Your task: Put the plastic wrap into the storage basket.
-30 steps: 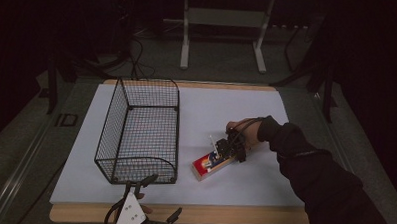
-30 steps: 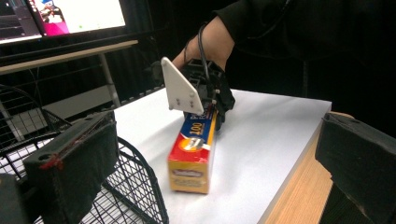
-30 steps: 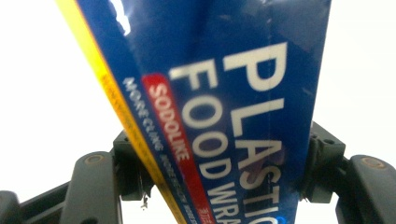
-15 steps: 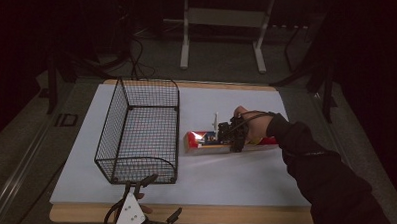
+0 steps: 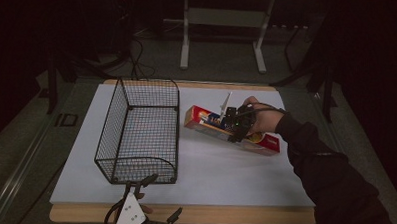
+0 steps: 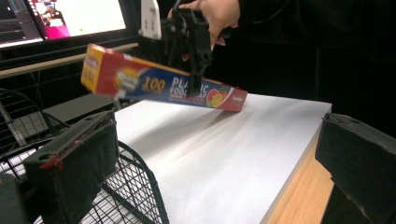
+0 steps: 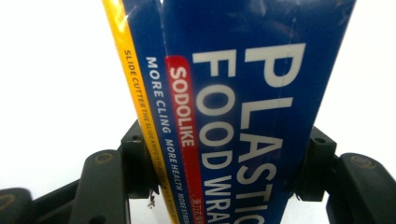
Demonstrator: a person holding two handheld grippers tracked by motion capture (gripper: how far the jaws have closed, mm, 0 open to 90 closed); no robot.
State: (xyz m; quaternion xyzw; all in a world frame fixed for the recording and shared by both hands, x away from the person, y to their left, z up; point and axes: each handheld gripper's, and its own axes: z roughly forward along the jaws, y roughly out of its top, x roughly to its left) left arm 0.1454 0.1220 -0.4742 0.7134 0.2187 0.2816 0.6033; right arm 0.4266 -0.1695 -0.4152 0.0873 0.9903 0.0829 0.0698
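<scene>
Right of the wire basket [image 5: 139, 131], plastic wrap box [image 5: 207, 122] clamped in right gripper [image 5: 235, 126] jaws; left gripper [image 5: 140, 214] jaws open.

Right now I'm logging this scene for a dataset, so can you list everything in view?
long cardboard box of plastic food wrap: one, red, blue and yellow, lifted off the table right of the basket, clamped by the right hand-held gripper.
black wire mesh basket: one, on the left part of the sheet, nothing inside.
white sheet: one, covering the table top.
wooden table: one, light brown edge showing.
metal frame on the floor: one, grey, behind the table.
right hand-held gripper: black, shut on the box.
left hand-held gripper: black, open, at the near edge.
</scene>
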